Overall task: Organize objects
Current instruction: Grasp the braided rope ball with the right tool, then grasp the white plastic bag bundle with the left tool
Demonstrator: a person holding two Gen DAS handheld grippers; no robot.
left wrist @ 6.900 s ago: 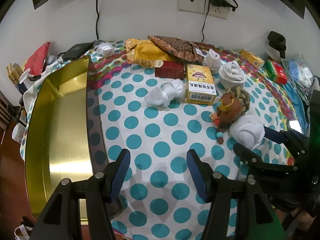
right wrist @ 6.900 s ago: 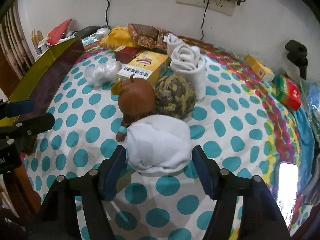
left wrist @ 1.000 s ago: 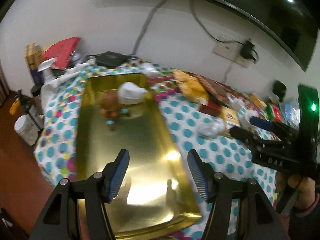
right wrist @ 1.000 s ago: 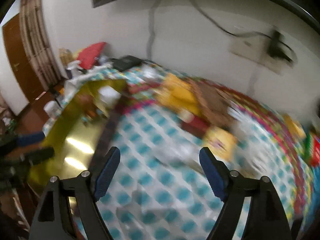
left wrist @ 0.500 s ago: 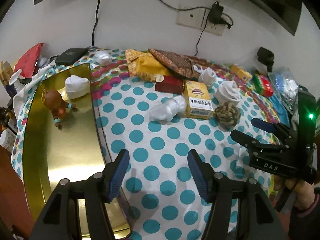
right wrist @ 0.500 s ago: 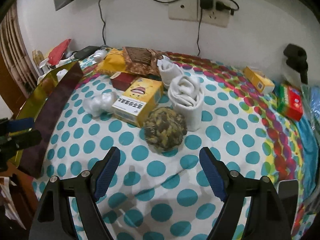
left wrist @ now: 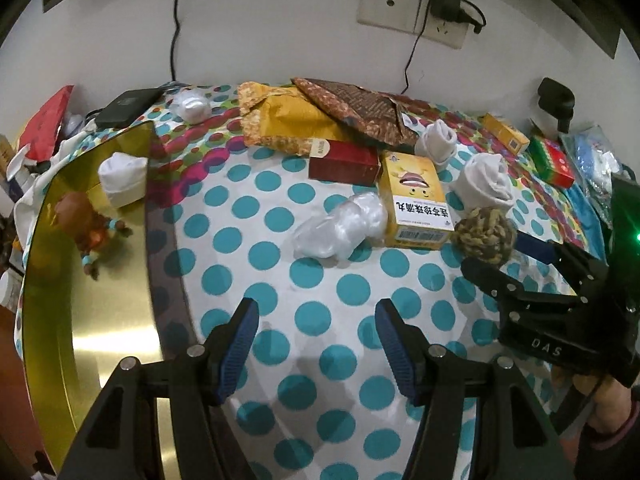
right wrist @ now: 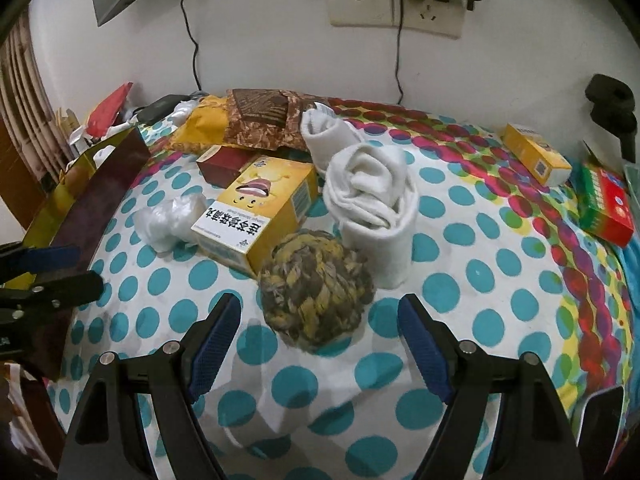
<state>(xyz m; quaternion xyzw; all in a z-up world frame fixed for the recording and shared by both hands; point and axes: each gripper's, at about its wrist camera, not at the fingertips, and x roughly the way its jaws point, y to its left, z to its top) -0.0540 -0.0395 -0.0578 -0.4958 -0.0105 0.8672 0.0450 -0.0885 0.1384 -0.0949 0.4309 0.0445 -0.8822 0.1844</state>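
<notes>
The rope ball (right wrist: 316, 288) sits on the dotted tabletop (right wrist: 500, 264), touching the yellow box (right wrist: 260, 216) and a rolled sock (right wrist: 372, 204), just ahead of the right tool (right wrist: 320, 344), whose jaws stand wide apart and hold nothing. The left tool (left wrist: 316, 344) is also spread and empty, over bare cloth beside the gold tray (left wrist: 108, 344). The ball looks light, soft and grippy, likely to squash a little; take it across its middle, one pad on each side, clear of box and sock.

A white wall (right wrist: 280, 40) carries a socket plate (right wrist: 396, 4) above the polka-dot tablecloth (left wrist: 320, 280)
</notes>
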